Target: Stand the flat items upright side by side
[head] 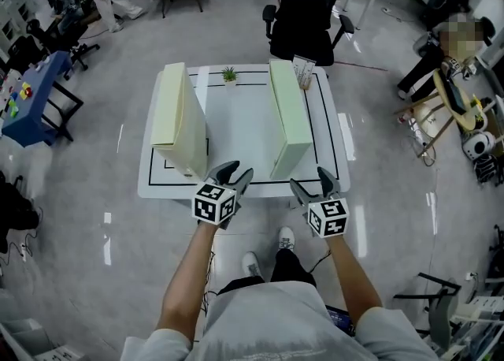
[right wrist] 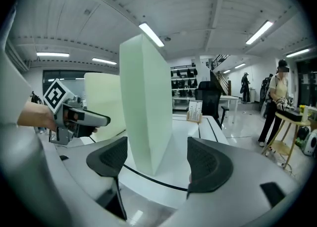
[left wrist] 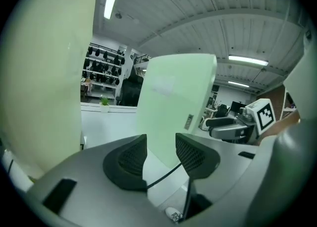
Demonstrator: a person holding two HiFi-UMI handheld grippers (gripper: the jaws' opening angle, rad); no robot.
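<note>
Two flat slabs stand upright on the white table [head: 240,127], well apart. The pale yellow slab [head: 177,115] is on the left and the pale green slab [head: 287,115] on the right. My left gripper [head: 236,172] hovers at the table's near edge just in front of the yellow slab [left wrist: 44,72], with its jaws apart and nothing between them [left wrist: 161,139]. The right gripper [head: 309,180] stays at the near edge in front of the green slab [right wrist: 143,102], wide open and empty [right wrist: 157,146]. Neither gripper touches a slab.
A small potted plant [head: 229,76] and a card stand [head: 303,72] sit at the table's far edge. A black office chair [head: 307,5] is behind the table. A blue table [head: 35,99] stands far left, and a person [right wrist: 277,97] stands off to the right.
</note>
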